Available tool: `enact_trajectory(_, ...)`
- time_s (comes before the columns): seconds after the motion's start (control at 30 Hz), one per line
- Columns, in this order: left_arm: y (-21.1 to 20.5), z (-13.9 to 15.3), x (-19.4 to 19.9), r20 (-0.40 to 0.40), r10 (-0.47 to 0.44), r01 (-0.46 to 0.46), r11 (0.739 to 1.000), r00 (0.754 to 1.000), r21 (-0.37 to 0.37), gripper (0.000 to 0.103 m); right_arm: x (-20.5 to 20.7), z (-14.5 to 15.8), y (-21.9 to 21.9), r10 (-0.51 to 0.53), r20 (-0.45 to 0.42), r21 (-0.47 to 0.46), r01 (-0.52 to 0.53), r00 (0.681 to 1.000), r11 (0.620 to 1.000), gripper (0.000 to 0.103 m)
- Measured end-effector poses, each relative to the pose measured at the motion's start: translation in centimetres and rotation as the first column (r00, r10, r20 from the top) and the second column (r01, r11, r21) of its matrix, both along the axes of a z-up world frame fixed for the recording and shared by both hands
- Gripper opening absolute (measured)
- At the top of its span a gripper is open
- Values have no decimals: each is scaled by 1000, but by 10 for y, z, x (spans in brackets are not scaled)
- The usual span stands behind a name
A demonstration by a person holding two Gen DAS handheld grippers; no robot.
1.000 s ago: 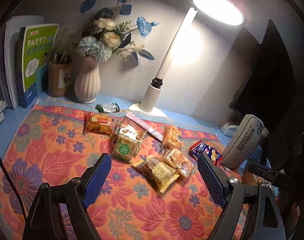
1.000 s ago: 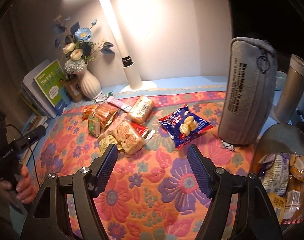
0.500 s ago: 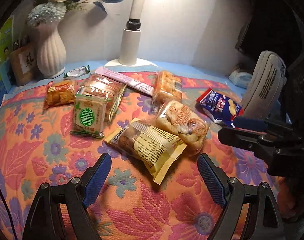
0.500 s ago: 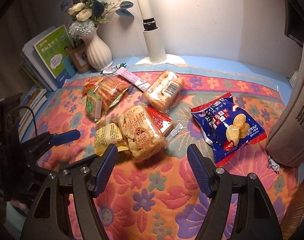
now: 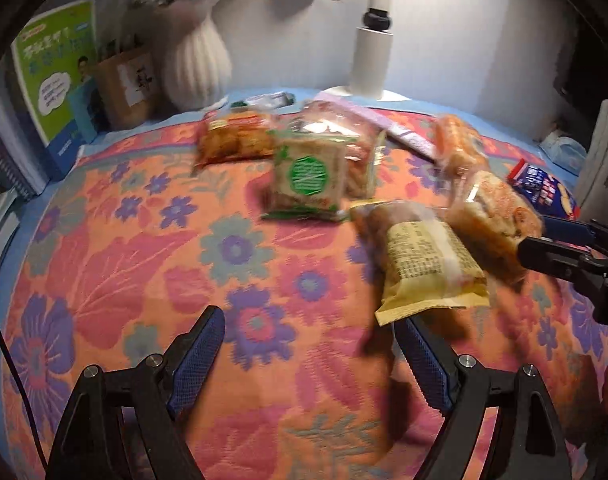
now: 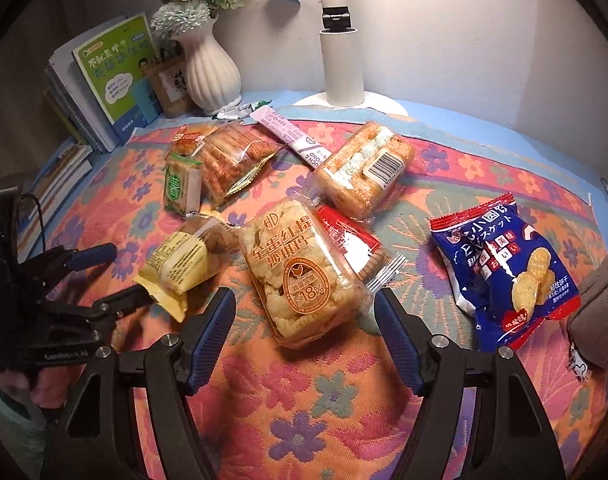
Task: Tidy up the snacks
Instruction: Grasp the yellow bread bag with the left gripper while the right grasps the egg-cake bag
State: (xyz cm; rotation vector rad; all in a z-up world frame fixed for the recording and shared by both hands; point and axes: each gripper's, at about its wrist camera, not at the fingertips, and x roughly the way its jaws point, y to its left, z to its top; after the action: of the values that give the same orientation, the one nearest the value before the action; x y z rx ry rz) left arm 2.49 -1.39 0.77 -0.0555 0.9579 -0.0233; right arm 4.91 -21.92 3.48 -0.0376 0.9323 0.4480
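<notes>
Left wrist view is motion-blurred: we can't read the print on the green-label packet (image 5: 307,176) or yellow packet (image 5: 425,262). Red packet (image 6: 349,246) mostly hidden under the egg cake pack (image 6: 304,276). Grey pouch (image 6: 601,312) and lamp (image 6: 341,64) cut by the frame edge.

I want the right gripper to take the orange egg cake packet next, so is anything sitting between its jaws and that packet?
Nothing visible does. The right gripper is open, and the egg cake packet lies just ahead of its jaws on bare cloth. A red packet is tucked under its far side, beyond the approach.
</notes>
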Motion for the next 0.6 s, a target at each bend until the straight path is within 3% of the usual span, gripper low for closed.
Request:
enact_trajectory(0.13, 17, 7, -6, 0, 0, 0, 997, 1000, -73, 83, 6, -10, 1, -3, -19, 10, 3, 1000, 1000, 72)
enact_trajectory(0.3, 0, 30, -10, 64, -118, 128, 976, 991, -176, 83, 9, -16, 6, 23, -14, 10, -22, 1000, 1000, 71)
enact_trajectory(0.37, -10, 30, 1, 49, -127, 135, 964, 991, -230, 83, 9, -16, 8, 27, -3, 0, -27, 1000, 1000, 71)
enact_trajectory(0.43, -29, 23, 20, 15, -123, 123, 960, 992, -253, 83, 9, -17, 10, 26, 5, -12, -26, 1000, 1000, 67)
enact_trajectory(0.47, -35, 19, 26, 3, -124, 120, 959, 992, -256, 83, 8, -17, 10, 21, 10, -25, -21, 1000, 999, 55)
enact_trajectory(0.6, -55, 7, 41, -28, -125, 114, 958, 992, -262, 83, -2, -17, 2, 28, 1, -20, -28, 1000, 999, 51)
